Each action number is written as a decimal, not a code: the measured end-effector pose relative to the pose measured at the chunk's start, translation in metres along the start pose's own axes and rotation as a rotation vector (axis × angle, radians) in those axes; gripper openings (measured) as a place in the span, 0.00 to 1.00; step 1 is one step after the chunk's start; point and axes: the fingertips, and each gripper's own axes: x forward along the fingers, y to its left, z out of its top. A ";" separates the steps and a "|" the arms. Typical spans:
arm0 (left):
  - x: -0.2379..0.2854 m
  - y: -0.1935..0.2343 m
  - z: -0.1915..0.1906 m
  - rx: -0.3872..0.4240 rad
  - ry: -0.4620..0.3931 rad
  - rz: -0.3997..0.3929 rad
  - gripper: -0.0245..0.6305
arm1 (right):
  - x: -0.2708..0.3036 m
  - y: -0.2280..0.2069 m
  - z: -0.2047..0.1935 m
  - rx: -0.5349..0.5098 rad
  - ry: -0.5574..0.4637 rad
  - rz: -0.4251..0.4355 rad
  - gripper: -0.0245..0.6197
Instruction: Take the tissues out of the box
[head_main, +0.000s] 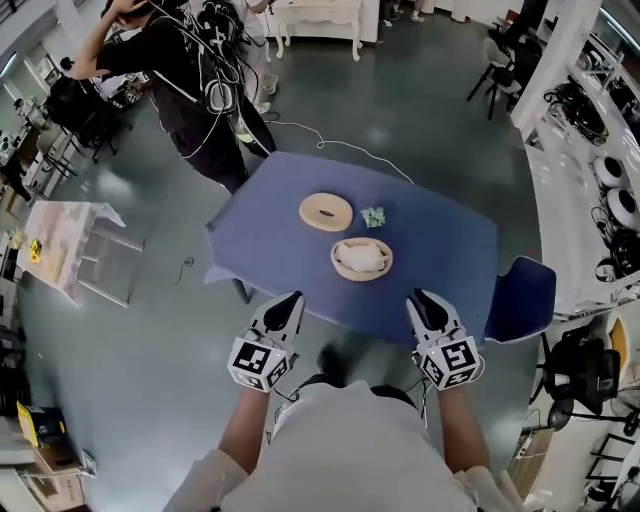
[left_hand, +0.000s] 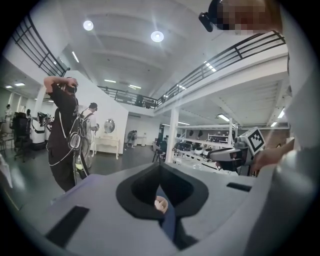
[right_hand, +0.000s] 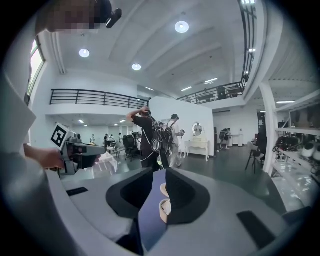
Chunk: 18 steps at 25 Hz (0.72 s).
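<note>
A: Left tongs (head_main: 285, 306) and right tongs (head_main: 428, 303) both stand apart and empty, at the counter's (head_main: 450, 250) near edge.
B: Tissues (head_main: 362, 258) sit in the round box (head_main: 337, 262), mid-counter. Likely soft and near weightless. Pinch the wad's top; the box may lift too.

The table (head_main: 440, 250) wears a matt blue cloth, smooth except for folds at its corner. The round box (head_main: 338, 262) and its lid (head_main: 312, 213) look like pale, unvarnished wood. The tissue (head_main: 361, 257) inside is soft white paper. The grey floor (head_main: 130, 330) shines glossily.
</note>
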 end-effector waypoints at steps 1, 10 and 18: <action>0.002 0.007 0.000 -0.003 0.003 -0.007 0.05 | 0.006 0.001 0.000 -0.001 0.005 -0.005 0.19; 0.023 0.046 -0.005 -0.023 0.025 -0.062 0.05 | 0.048 0.002 0.001 -0.010 0.050 -0.037 0.19; 0.046 0.048 -0.016 -0.062 0.053 -0.039 0.05 | 0.072 -0.017 -0.005 -0.019 0.103 0.015 0.19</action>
